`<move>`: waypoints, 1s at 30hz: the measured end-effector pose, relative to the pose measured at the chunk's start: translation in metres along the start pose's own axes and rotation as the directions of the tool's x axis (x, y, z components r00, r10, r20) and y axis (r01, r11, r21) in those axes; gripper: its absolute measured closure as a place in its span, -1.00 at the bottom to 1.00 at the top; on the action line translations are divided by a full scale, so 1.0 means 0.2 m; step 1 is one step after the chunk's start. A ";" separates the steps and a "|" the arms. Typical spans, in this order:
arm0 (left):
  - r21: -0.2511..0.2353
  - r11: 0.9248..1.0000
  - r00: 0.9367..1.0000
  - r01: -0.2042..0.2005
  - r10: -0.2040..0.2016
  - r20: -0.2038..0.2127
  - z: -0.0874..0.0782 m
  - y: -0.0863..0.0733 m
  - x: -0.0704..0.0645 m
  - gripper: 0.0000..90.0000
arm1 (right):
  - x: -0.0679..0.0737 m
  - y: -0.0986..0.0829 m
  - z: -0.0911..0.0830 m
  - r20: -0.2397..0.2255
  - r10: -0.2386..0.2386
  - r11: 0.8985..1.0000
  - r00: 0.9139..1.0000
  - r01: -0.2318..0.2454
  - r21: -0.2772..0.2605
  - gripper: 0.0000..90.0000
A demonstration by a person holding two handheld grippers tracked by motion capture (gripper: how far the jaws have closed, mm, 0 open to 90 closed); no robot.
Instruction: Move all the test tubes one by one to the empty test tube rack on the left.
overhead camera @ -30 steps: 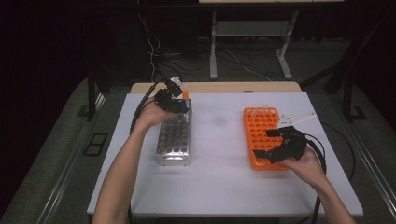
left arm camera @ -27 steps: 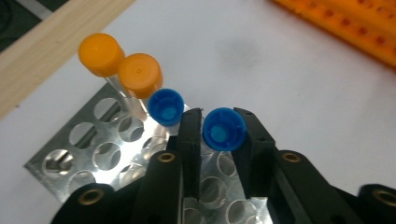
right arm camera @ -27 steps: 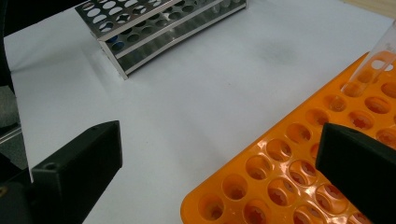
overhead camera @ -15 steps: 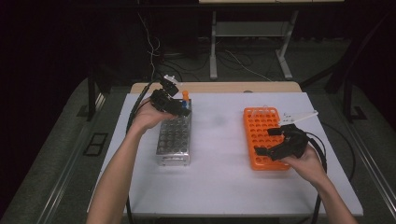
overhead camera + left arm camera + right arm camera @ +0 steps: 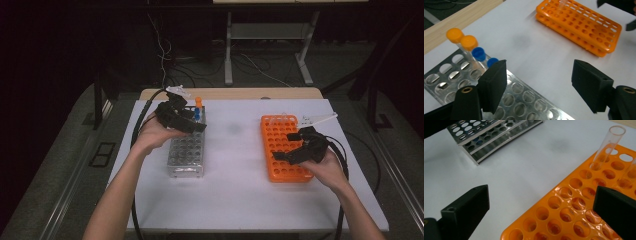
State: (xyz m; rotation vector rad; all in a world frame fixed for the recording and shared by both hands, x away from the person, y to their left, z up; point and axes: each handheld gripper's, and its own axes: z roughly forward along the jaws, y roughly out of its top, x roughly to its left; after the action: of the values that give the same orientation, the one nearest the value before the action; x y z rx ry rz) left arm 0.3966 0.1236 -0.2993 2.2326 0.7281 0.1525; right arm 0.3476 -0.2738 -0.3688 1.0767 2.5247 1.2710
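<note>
Four capped tubes (image 5: 471, 46) in steel rack (image 5: 186, 150), orange rack (image 5: 282, 147) apart, left claw (image 5: 539, 85) open

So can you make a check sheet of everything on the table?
Surface: white table top, bare between the racks.
Job's things: metal rack holding two orange-capped and two blue-capped tubes; orange rack with an uncapped clear tube.
Clutter: nothing seen.
Tools: left tool open above the metal rack; right tool open over the orange rack; both hold nothing.
Cables: black cable trails from the left tool.
Surroundings: dark floor, wooden edge behind the table.
</note>
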 end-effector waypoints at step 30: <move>-0.082 0.997 0.999 0.016 -0.011 0.052 0.03 -0.17 -0.24 -1.00 | -0.17 0.15 0.00 0.052 0.014 0.999 0.999 -0.016 0.029 -1.00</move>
State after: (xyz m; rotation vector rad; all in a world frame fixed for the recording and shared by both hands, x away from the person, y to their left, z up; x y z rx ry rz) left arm 0.3432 0.1120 -0.3228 2.1450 0.6968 0.1163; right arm 0.3883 -0.2835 -0.3533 1.1218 2.5097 1.1969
